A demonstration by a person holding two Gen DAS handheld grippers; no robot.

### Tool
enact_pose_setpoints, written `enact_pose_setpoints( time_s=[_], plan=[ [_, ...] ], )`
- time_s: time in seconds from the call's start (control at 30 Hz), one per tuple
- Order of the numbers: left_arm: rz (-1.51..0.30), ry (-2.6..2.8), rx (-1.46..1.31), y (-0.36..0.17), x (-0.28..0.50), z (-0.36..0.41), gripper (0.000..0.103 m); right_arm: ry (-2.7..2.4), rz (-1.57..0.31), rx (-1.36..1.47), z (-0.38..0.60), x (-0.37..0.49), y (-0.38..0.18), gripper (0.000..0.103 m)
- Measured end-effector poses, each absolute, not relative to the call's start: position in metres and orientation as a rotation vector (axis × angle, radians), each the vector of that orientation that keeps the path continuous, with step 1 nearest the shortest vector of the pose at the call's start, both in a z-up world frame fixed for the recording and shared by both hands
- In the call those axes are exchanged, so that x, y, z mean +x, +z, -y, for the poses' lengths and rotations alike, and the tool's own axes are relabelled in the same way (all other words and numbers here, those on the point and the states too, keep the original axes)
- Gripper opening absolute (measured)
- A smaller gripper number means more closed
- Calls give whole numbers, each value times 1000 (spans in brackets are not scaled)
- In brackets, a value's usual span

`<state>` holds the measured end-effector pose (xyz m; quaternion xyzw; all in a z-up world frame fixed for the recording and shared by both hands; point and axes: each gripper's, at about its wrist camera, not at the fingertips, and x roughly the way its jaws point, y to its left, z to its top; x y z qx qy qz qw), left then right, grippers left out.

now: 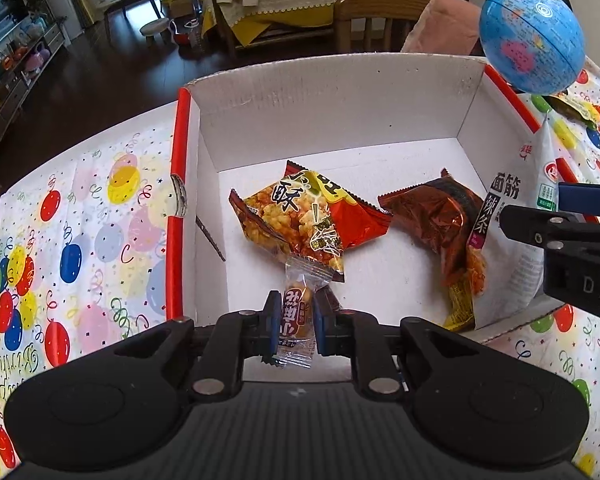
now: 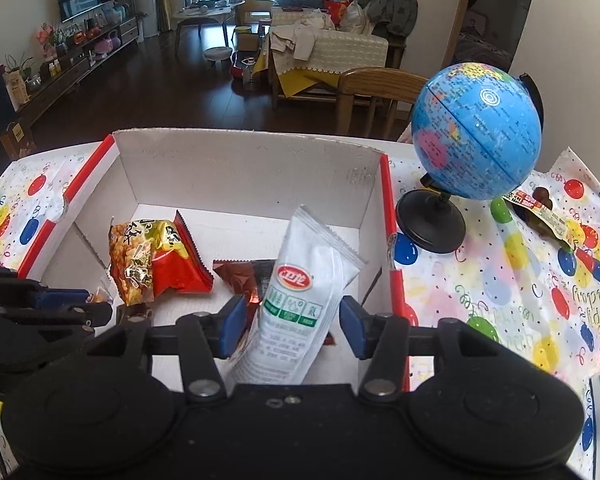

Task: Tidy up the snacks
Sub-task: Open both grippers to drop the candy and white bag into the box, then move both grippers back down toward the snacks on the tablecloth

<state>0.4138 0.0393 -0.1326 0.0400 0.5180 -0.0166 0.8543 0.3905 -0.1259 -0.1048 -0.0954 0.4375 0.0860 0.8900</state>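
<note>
A white cardboard box with red edges sits on the table; it also shows in the right wrist view. Inside lie an orange-red snack bag and a dark red foil bag. My left gripper is shut on a small clear-wrapped candy over the box's near edge. My right gripper is open, its pads apart on either side of a white snack pouch that stands against the box's right side. The pouch also shows in the left wrist view.
A blue globe on a black stand stands right of the box on the balloon-print tablecloth. A green-yellow snack packet lies past the globe. A wooden chair stands behind the table.
</note>
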Motion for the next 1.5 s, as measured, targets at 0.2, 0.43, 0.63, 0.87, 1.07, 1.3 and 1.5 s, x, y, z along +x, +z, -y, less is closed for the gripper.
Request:
enact_pose_setpoints(
  time_s=[0.2, 0.43, 0.63, 0.87, 1.07, 1.3, 1.5],
  plan=[
    [-1092, -34, 52, -125, 410, -43, 17, 179, -885, -179, 132, 384, -95, 63],
    [-1071, -40, 13, -109, 399, -46, 27, 188, -856, -155, 140, 370, -78, 71],
    [-1037, -37, -10, -90, 382, -45, 40, 212, -815, -130, 146, 351, -60, 77],
    [-958, -25, -38, -64, 354, -43, 70, 222, -770, -102, 155, 322, -42, 82],
    [-918, -30, -45, -45, 325, -36, 70, 239, -737, -69, 167, 295, -29, 86],
    [-873, -45, -57, -22, 287, -28, 77, 242, -694, -25, 183, 261, -13, 95],
    [-831, -55, -68, -5, 253, -23, 81, 283, -665, 12, 194, 232, -2, 98]
  ],
)
